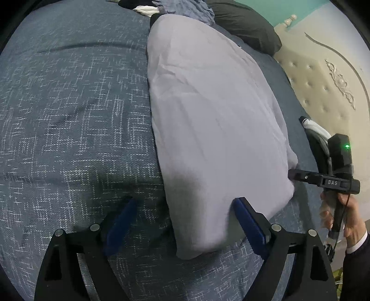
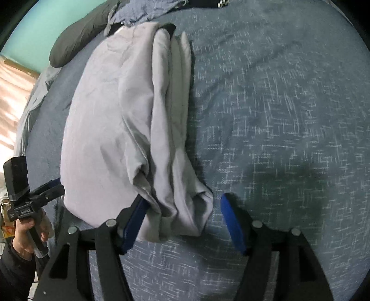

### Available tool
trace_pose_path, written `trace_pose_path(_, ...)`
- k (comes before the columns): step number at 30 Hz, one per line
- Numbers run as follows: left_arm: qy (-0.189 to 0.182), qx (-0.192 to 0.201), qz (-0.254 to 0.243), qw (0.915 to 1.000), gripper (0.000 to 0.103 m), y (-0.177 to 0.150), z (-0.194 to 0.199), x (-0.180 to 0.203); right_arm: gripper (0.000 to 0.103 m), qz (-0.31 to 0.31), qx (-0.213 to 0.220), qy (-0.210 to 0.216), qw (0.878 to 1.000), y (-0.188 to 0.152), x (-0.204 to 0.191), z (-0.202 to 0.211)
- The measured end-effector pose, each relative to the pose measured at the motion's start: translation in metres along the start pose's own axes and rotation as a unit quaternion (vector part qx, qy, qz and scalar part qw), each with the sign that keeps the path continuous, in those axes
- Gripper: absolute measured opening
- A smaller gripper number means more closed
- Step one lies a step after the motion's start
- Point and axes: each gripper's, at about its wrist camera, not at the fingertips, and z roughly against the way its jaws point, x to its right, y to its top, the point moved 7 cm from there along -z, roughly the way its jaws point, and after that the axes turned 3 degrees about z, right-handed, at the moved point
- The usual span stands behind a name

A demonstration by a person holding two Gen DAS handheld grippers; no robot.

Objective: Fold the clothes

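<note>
A pale lilac garment lies folded into a long strip on the blue patterned bedspread. My left gripper is open over its near corner, with the cloth between the blue pads and not pinched. My right gripper, held by a hand, points at the strip's right edge. In the right wrist view the garment shows layered folds and a bunched near end. My right gripper stands open around that end; the left pad is at the cloth and the right pad is apart. The left gripper sits at the strip's left corner.
A dark pillow and crumpled blue-grey clothes lie at the far end of the bed. A cream tufted headboard stands on the right. A black and white item lies near the bed's right edge. Bare bedspread stretches beside the garment.
</note>
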Motion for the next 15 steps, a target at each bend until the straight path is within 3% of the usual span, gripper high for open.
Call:
trace_pose_path(11,-0.008,-0.001,-0.011,0.9999,0.089,0.002,-0.011,0.026,0.070,-0.005,-0.003,0.042,0.999,-0.003,-0.015,-0.015)
trace_pose_path(15,-0.011,0.001,-0.013,0.9999,0.087,0.004,-0.011,0.026,0.057,-0.008,-0.002,0.064,0.998,-0.001,-0.026,-0.013)
